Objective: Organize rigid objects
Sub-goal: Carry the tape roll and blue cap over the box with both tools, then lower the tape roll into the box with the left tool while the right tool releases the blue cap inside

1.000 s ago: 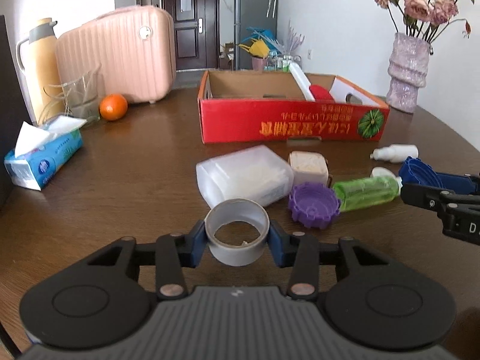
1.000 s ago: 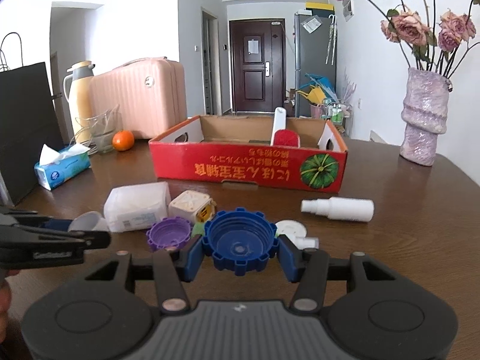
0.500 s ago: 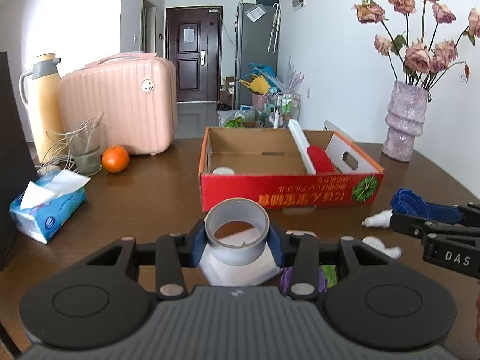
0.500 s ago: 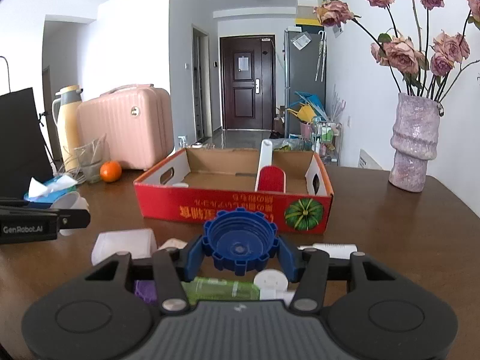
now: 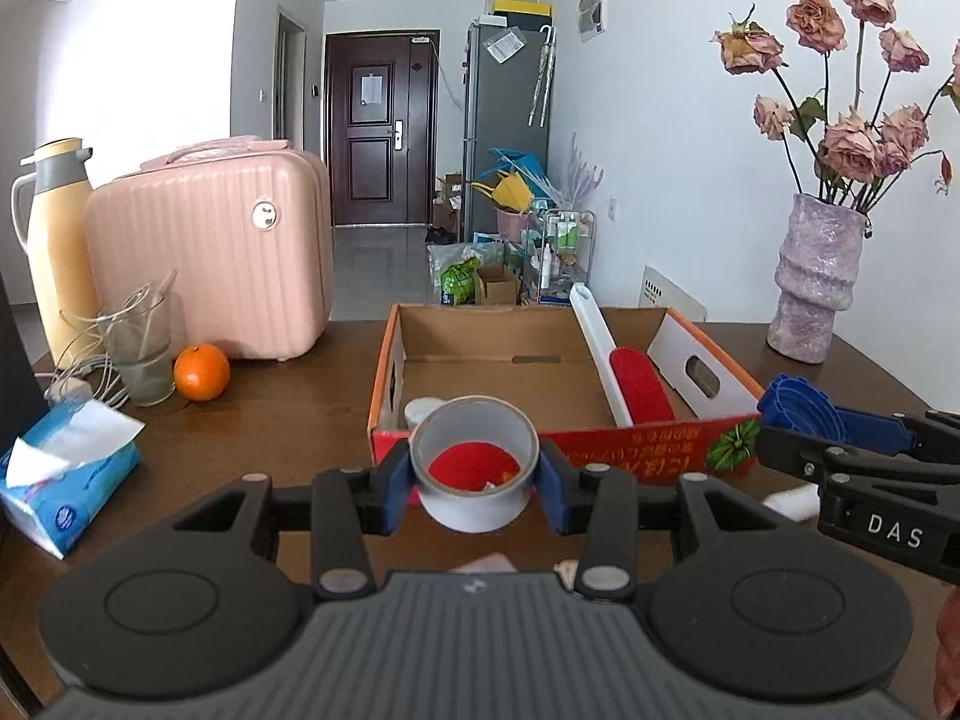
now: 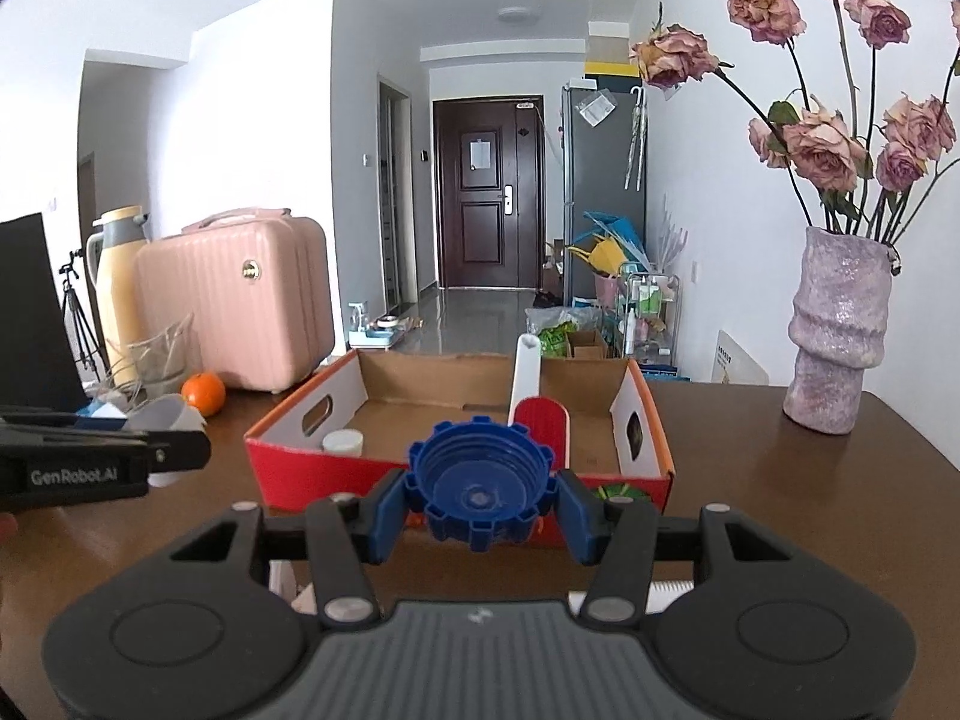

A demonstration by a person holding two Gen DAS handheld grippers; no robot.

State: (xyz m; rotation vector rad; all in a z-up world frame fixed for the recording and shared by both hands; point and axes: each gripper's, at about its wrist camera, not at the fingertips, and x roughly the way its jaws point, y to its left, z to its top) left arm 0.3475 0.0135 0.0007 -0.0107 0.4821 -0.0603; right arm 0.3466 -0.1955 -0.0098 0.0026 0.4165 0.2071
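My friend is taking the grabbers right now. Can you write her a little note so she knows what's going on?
Left gripper: shut on the tape roll, held in the air just in front of the box.
Right gripper: shut on the blue cap, also in front of the box.
Already in the box: a white and red brush and a small white cap.
Done: both things are picked up.
Left: put the roll and the blue cap in the box, then fetch the bits on the table below the grippers, which are mostly hidden now.
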